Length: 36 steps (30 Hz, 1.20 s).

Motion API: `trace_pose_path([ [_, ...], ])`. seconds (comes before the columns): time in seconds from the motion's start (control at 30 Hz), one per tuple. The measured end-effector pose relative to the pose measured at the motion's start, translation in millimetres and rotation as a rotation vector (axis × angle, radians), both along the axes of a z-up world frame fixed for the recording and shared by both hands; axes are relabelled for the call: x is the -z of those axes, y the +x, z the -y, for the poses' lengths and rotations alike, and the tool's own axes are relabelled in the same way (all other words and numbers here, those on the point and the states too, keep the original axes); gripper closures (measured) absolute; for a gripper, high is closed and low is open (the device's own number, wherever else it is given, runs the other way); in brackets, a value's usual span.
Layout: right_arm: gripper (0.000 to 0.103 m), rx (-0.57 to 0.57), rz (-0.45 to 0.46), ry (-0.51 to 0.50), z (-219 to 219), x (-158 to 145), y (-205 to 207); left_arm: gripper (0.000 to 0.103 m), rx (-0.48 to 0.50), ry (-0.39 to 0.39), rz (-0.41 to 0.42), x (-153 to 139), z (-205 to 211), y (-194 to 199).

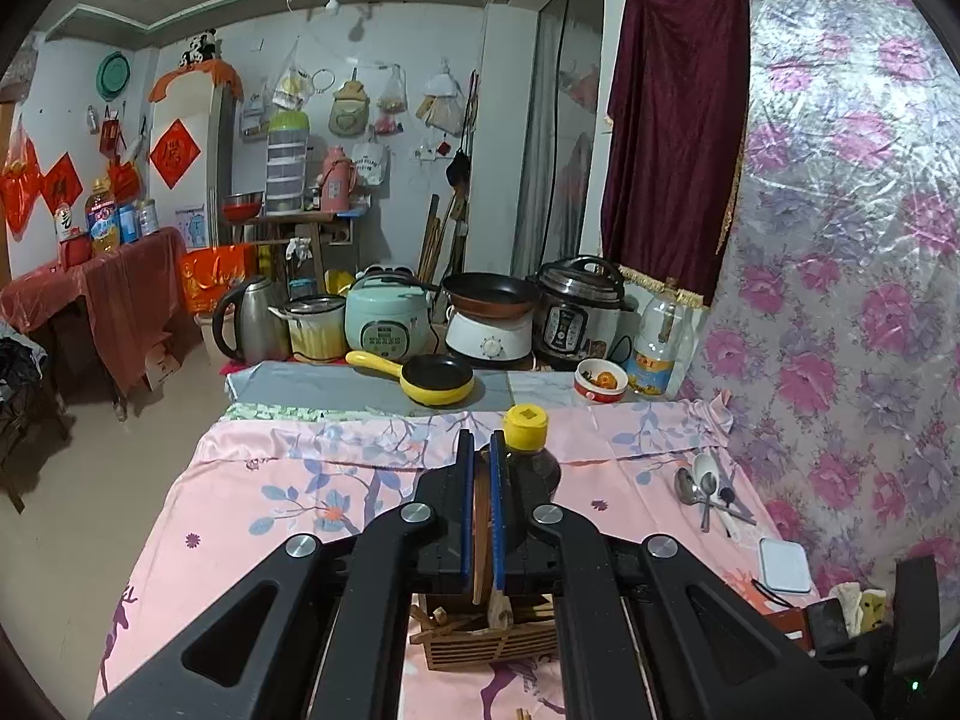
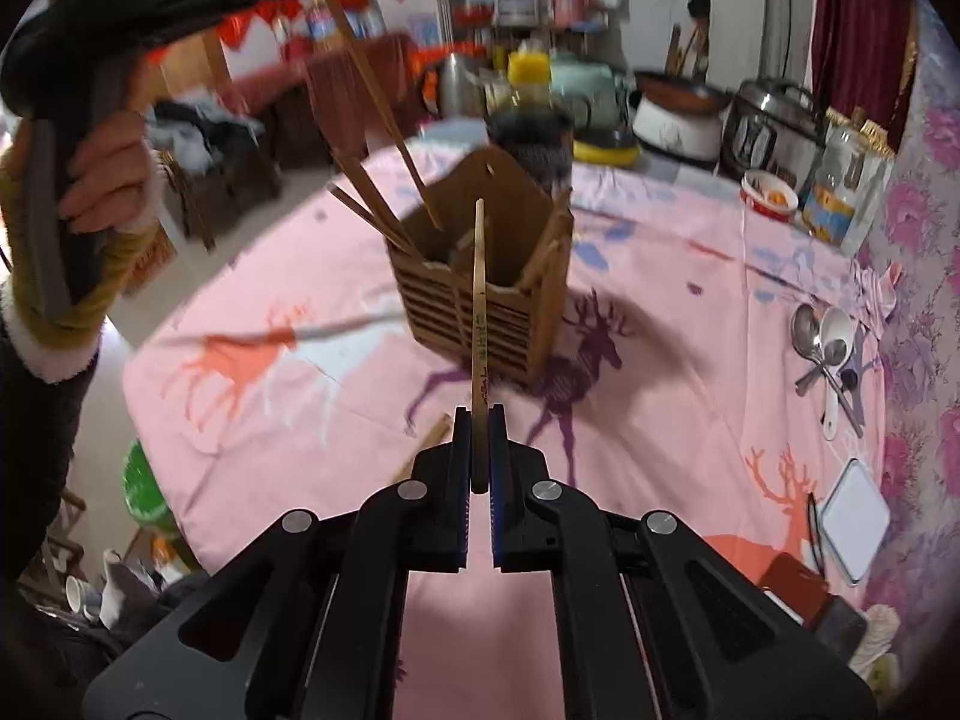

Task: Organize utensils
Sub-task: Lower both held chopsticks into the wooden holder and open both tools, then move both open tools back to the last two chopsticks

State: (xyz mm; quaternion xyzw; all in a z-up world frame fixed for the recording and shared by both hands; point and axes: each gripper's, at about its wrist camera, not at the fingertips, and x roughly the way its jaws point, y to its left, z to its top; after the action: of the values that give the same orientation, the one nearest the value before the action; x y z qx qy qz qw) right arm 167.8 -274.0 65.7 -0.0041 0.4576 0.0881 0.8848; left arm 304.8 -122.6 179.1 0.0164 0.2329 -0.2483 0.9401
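Wooden chopstick (image 2: 478,300) sits clamped in the right gripper (image 2: 478,420), its long axis running straight toward twelve o'clock, far tip over the slatted holder (image 2: 480,312) mid-table; the step in hand looks like carrying it to that holder; next it needs tipping upright and lowering into an open compartment among the sticks leaning toward ten o'clock; the left gripper (image 1: 480,441) is pinched on another wooden stick (image 1: 480,516) above the holder.

holder (image 2: 480,300) mid-table, bottle (image 2: 528,120) behind, spoons (image 2: 825,348) right, chopsticks (image 2: 384,192) inside.
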Motion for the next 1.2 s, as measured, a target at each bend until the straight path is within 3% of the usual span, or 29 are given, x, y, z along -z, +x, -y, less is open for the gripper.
trace_pose_path([
  [0.13, 0.097, -0.058, -0.093, -0.14, -13, -8, 34, 0.098, -0.009, 0.026, -0.013, 14, 1, 10],
  [0.27, 0.097, -0.118, -0.104, -0.26, -27, -30, 66, 0.098, -0.017, 0.039, -0.045, 26, 0, 25],
  [0.4, 0.097, -0.158, -0.048, -0.277, -39, -59, 81, 0.098, -0.018, 0.037, -0.076, 36, -1, 36],
  [0.53, 0.096, -0.138, 0.0, -0.206, -42, -64, 106, 0.097, -0.036, 0.023, -0.094, 42, -2, 41],
  [0.57, 0.097, -0.119, 0.017, -0.186, -40, -61, 113, 0.094, -0.041, 0.021, -0.106, 44, -3, 43],
  [0.63, 0.097, -0.051, 0.058, -0.15, -33, -55, 131, 0.073, -0.058, 0.019, -0.123, 46, -4, 45],
  [0.67, 0.095, -0.018, 0.084, -0.142, -29, -53, 136, 0.052, -0.074, 0.02, -0.122, 46, -6, 45],
  [0.7, 0.092, -0.003, 0.103, -0.142, -28, -53, 136, 0.043, -0.088, 0.022, -0.115, 46, -8, 44],
  [0.87, 0.089, 0.036, 0.227, -0.11, -18, -77, 98, 0.027, -0.121, 0.043, -0.064, 38, -23, 23],
  [0.93, 0.08, 0.059, 0.287, -0.116, -14, -84, 69, 0.025, -0.138, 0.049, -0.042, 37, -31, 12],
  [1.0, 0.061, 0.079, 0.331, -0.091, -10, -82, 38, 0.022, -0.147, 0.048, -0.039, 43, -43, -5],
  [1.07, 0.053, 0.071, 0.33, -0.026, -12, -60, -1, 0.019, -0.158, 0.063, -0.038, 57, -53, -25],
  [1.2, 0.052, 0.048, 0.242, 0.027, -36, 33, -64, 0.018, -0.188, 0.137, -0.077, 105, -77, -61],
])
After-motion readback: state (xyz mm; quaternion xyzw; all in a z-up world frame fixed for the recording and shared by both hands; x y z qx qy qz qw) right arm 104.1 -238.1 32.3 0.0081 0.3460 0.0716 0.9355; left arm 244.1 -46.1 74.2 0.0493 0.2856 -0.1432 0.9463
